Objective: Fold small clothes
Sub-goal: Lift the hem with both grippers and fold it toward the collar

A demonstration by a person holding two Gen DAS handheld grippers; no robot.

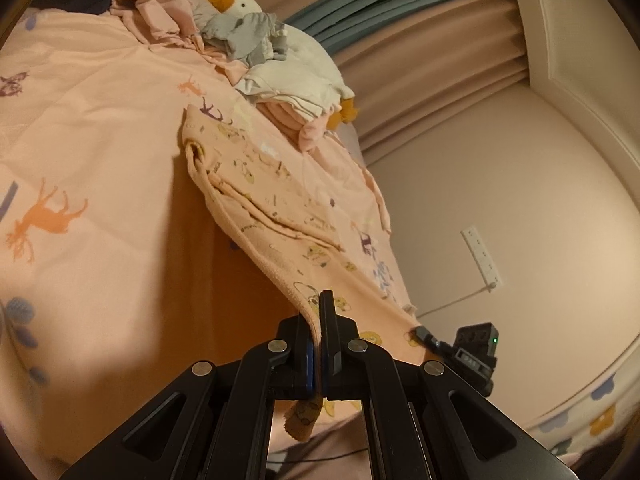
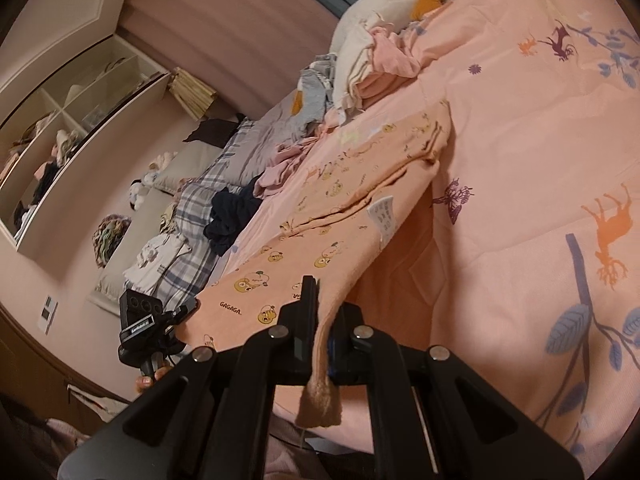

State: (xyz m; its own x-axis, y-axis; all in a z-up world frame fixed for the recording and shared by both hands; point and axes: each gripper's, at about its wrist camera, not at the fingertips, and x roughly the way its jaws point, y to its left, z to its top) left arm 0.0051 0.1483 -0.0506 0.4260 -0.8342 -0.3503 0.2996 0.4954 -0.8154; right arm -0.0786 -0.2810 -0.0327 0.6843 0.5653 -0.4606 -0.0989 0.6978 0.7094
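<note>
Left hand-held gripper (image 1: pixel 320 344): nearest in the left wrist view, jaws together and clamped on one near edge of the peach printed garment (image 1: pixel 280 208), a short tail of cloth hanging below the pads.
Right hand-held gripper (image 2: pixel 320 332): nearest in the right wrist view, jaws together and clamped on the garment's other near edge, a folded tuft of cloth hanging below the pads.
Garment: held between the two grippers at its near end, lifted off the bed cover (image 1: pixel 100 120); its far end still lay on the cover, and a dark shadow sat beneath the raised part. A white care label (image 2: pixel 382 212) showed at its right edge in the right wrist view.
Bed cover: peach, printed with deer, butterflies and blue leaves, spread under the garment.
Clothes pile (image 1: pixel 280 80): farther up the bed, pink, white and grey pieces heaped together, apart from the held garment.
Goose toy (image 1: pixel 244 4): white with an orange beak, lying at the pile on the far side.
Curtains (image 1: pixel 440 60): farthest, behind the bed.
</note>
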